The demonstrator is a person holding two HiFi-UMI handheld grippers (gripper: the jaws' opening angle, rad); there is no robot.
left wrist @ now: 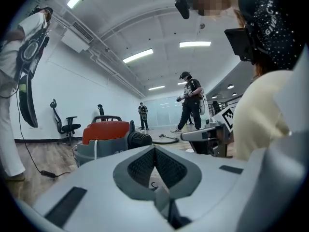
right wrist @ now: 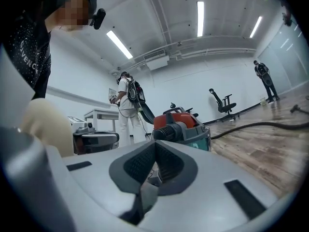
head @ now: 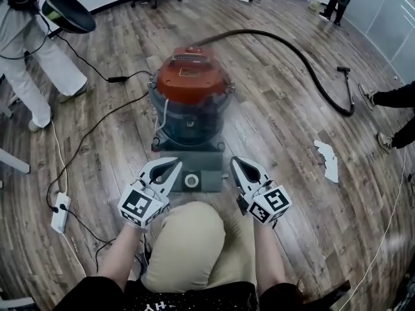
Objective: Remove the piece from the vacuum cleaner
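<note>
The wooden floor [head: 292, 193] carries the orange-topped vacuum cleaner [head: 191, 92], upright just ahead of the kneeling person. Its black hose [head: 305, 60] leaves the far side and arcs away rightward. Left tongs [head: 174, 165] and right tongs [head: 237, 163] point at its near base, both closed and empty.

Vacuum cleaner [head: 191, 99] blocks you straight ahead
Your knee [head: 191, 238] fills the space between the left hand-held gripper [head: 175, 165] and the right hand-held gripper [head: 235, 162]; bare floor [head: 279, 141] lies open rightward, and cables [head: 83, 142] cross it leftward.
</note>
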